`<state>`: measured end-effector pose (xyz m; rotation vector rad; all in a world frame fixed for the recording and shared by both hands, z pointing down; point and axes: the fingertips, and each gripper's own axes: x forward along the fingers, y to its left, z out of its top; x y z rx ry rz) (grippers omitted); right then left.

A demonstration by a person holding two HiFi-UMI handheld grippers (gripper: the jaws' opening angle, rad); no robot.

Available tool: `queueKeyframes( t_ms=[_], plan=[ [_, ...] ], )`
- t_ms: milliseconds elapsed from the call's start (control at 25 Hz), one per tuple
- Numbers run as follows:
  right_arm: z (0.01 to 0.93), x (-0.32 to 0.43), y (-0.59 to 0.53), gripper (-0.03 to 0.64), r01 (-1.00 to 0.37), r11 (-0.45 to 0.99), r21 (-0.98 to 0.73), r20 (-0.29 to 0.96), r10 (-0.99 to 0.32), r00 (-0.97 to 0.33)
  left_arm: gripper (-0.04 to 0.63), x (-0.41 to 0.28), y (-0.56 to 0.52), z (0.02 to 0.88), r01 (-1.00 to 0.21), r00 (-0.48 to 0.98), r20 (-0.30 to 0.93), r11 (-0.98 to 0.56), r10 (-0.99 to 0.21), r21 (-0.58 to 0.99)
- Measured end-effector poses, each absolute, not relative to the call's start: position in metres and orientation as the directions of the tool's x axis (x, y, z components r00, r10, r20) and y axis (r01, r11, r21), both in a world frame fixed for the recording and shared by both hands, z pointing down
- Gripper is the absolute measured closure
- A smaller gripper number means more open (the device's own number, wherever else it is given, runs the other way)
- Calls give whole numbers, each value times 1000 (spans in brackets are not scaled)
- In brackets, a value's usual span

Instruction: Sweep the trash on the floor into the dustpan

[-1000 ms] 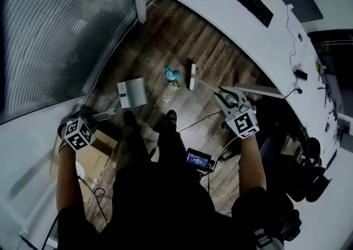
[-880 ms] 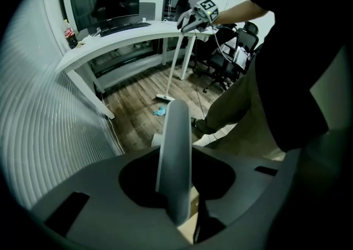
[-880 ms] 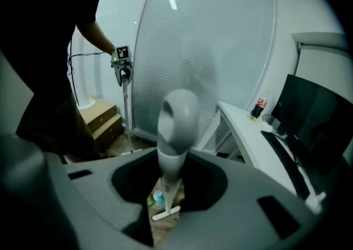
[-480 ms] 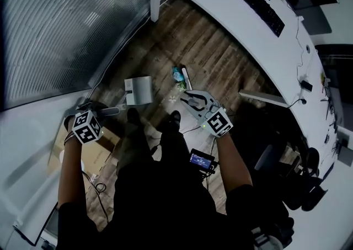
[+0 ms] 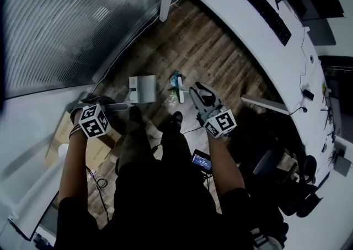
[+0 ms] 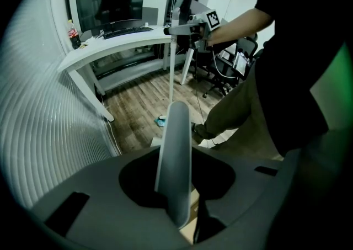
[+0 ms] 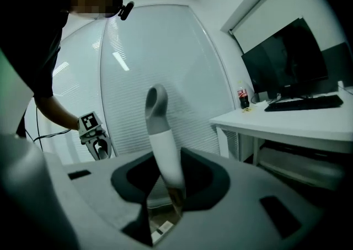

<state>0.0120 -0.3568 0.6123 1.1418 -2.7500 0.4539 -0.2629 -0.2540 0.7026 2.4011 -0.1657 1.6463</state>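
Right gripper (image 5: 201, 91) swung broom (image 5: 180, 91) left against trash (image 5: 175, 79), jaws pinching its handle; left gripper (image 5: 105, 103) clamps dustpan (image 5: 142, 89) handle.

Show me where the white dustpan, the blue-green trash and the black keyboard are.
White plastic dustpan (image 5: 142, 88), head view, on its flat pan.
Blue-green crumpled trash (image 5: 175, 80), head view, on its middle.
Black keyboard (image 5: 262, 11), head view, on its keys.

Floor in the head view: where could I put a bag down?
The bare floor beyond the dustpan, between the glass wall and the desk, is free. It is crowded by the shoes: trash and broom.
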Motion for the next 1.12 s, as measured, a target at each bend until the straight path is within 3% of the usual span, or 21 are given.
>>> queueKeyframes(
  t_ms=[480,760,1120],
  plan=[
    [601,-46,-372,511,-703,639,-312,149,-698,-700,508,-261,-257,699,-227,397,917,-965,33,133],
    [591,-94,-367,508,-578,725,-375,61,-602,-796,508,-262,-253,702,-231,416,909,-962,38,146],
    [570,-63,-369,531,-611,750,-256,83,-612,-786,508,-271,-247,703,-234,411,911,-959,49,158]
  ],
)
